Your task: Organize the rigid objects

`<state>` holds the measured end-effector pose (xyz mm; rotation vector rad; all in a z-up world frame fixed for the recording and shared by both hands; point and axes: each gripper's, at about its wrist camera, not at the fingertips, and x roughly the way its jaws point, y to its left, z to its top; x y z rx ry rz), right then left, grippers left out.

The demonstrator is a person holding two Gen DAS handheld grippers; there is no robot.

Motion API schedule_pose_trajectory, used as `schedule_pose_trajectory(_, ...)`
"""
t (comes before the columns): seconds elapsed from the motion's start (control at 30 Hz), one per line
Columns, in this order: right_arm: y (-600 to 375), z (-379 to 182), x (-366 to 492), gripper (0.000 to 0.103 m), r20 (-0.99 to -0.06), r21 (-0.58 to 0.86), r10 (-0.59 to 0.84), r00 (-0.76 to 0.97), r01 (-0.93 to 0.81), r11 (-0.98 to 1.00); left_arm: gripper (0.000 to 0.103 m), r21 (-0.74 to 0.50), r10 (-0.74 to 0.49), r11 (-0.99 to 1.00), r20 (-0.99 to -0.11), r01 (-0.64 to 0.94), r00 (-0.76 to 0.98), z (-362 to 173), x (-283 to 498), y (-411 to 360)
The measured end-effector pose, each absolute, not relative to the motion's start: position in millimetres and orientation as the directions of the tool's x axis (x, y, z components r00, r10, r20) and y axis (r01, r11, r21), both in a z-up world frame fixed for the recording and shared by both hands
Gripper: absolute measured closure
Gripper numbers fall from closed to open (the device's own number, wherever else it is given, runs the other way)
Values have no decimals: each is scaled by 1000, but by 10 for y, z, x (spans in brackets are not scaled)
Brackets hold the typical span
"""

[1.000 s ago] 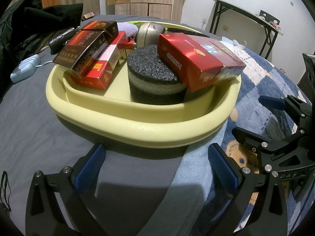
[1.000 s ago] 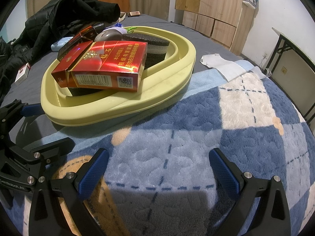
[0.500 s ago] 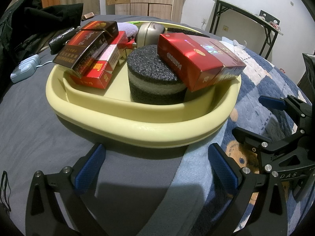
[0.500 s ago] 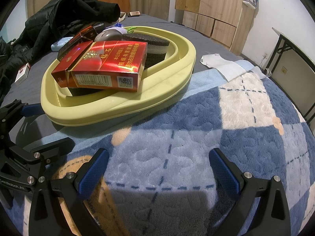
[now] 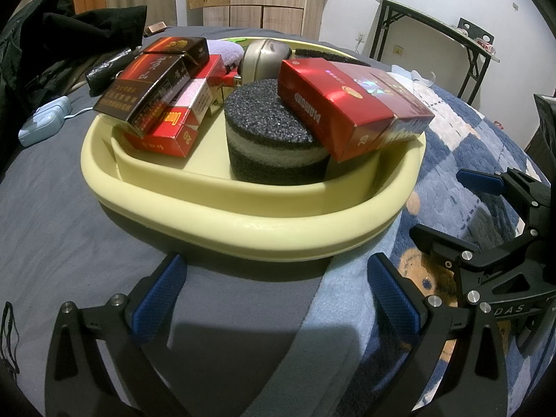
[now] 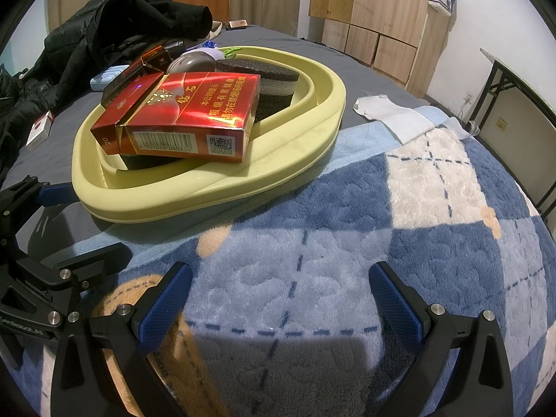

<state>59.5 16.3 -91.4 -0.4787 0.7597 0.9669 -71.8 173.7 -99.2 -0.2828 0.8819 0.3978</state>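
Note:
A pale yellow basin [image 5: 264, 222] [image 6: 305, 146] rests on the bed. Inside it a red cigarette pack [image 5: 344, 111] [image 6: 194, 118] leans on a round black sponge [image 5: 271, 139]. A dark brown pack [image 5: 149, 87] lies on other red packs [image 5: 173, 128] at the basin's left, with a grey metal tin [image 5: 264, 59] and a purple cloth [image 5: 224, 52] behind. My left gripper [image 5: 274, 299] stands open just short of the basin's near rim, holding nothing. Over the blue blanket my right gripper [image 6: 278, 302] is open and empty, also seen from the side [image 5: 486, 215].
A blue and white plaid blanket [image 6: 382, 229] covers the right of the grey bed [image 5: 52, 208]. Black clothing [image 6: 114, 31], a light blue device [image 5: 45, 121], a small red and white pack [image 6: 38, 132] and a white cloth [image 6: 392, 114] lie around. A folding table [image 5: 434, 31] stands at the wall.

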Motion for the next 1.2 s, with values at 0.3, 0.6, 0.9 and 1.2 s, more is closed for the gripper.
schedule_pose_trajectory(0.3, 164, -914, 596, 0, -757, -35, 553, 347, -867, 497, 0, -76, 219, 891, -792, -448, 570, -990, -714, 1736)
schedule_pose_trajectory(0.6, 164, -914, 595, 0, -757, -35, 553, 348, -867, 498, 0, -76, 219, 891, -792, -448, 570, -996, -722, 1737)
schedule_pose_trajectory(0.9, 164, -914, 586, 0, -758, -35, 553, 348, -867, 497, 0, -76, 219, 891, -792, -448, 570, -996, -723, 1737)
schedule_pose_trajectory(1.2, 164, -915, 597, 0, -758, -35, 553, 347, -867, 497, 0, -76, 219, 891, -792, -448, 570, -996, -723, 1737)
